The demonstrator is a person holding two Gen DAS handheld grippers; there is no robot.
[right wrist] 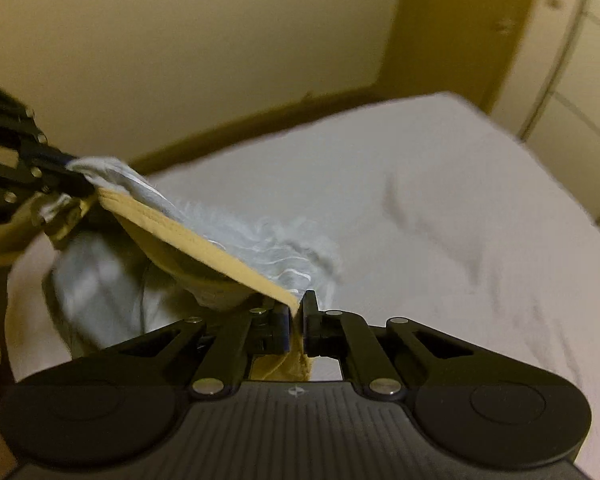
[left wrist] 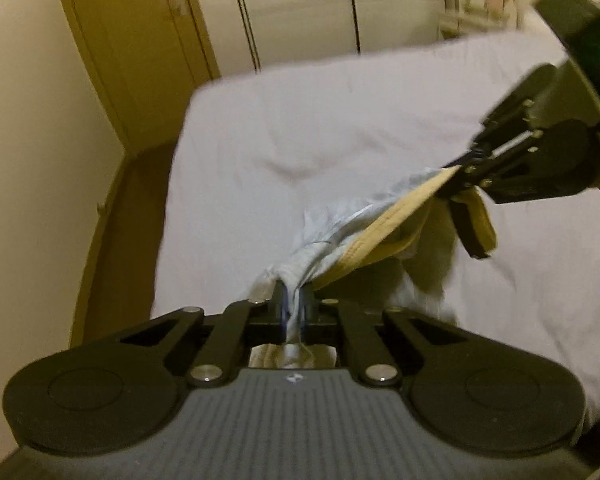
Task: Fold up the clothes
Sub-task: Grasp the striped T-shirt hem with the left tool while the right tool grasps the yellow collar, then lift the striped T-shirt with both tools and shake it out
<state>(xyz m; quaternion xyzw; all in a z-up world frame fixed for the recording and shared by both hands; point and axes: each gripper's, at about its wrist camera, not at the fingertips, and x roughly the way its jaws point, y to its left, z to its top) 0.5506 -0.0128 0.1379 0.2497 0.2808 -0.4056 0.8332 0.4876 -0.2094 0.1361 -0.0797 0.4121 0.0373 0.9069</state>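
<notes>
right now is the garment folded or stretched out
Stretched out: the garment hangs taut between the left tongs and right tongs, above the bed.

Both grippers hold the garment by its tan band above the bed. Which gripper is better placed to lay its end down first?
Probably the left gripper: it grips the garment low, near the bed. The right gripper holds the band's other end higher, so the tan band slopes.
</notes>
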